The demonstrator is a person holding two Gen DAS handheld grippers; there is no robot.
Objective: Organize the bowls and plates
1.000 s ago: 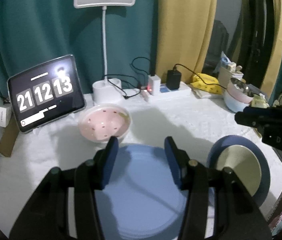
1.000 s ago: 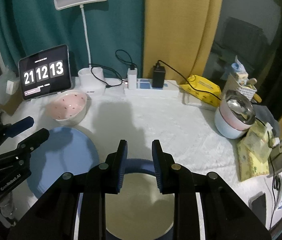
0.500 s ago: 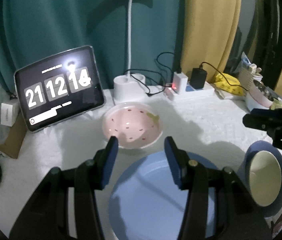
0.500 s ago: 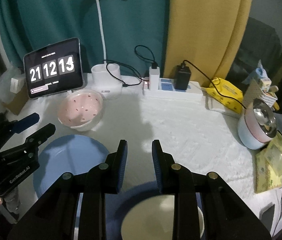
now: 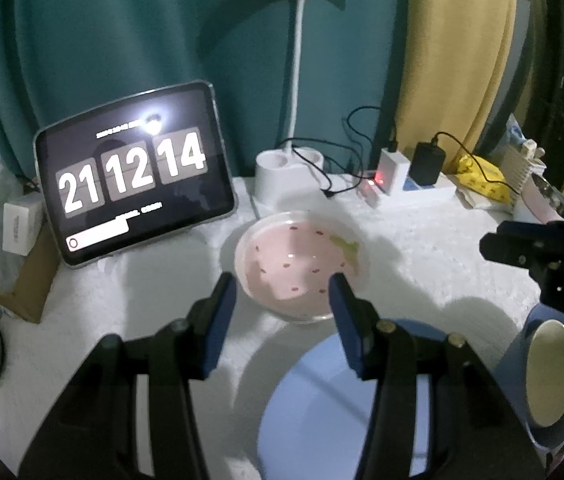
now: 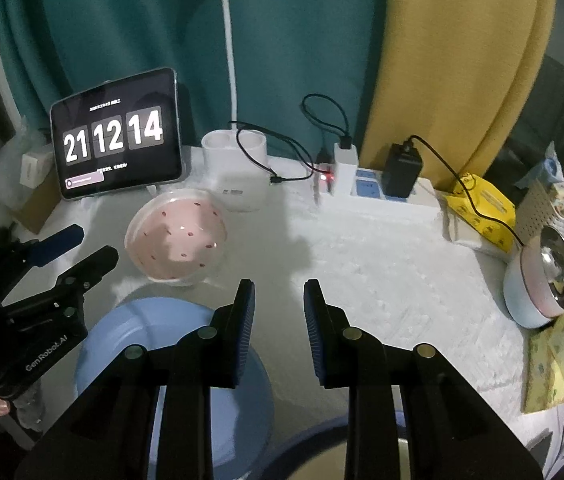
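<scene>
A pink bowl with red specks (image 5: 300,264) sits on the white table, also in the right wrist view (image 6: 175,238). A light blue plate (image 5: 322,404) lies in front of it, seen too in the right wrist view (image 6: 169,344). A dark blue bowl with a cream inside (image 5: 552,368) sits at the right. My left gripper (image 5: 282,300) is open and empty, its fingertips just short of the pink bowl's near rim. My right gripper (image 6: 277,300) is open and empty over bare table right of the pink bowl.
A tablet clock (image 5: 133,176), a white lamp base (image 5: 286,176) and a power strip with chargers (image 6: 366,184) line the back. A pink-and-blue pot (image 6: 542,284), yellow packets (image 6: 482,208) and boxes (image 5: 21,228) stand at the sides.
Both grippers moved forward toward the back of the table. The pink bowl now lies between my left fingertips in view; the plates have slid low in both views.
</scene>
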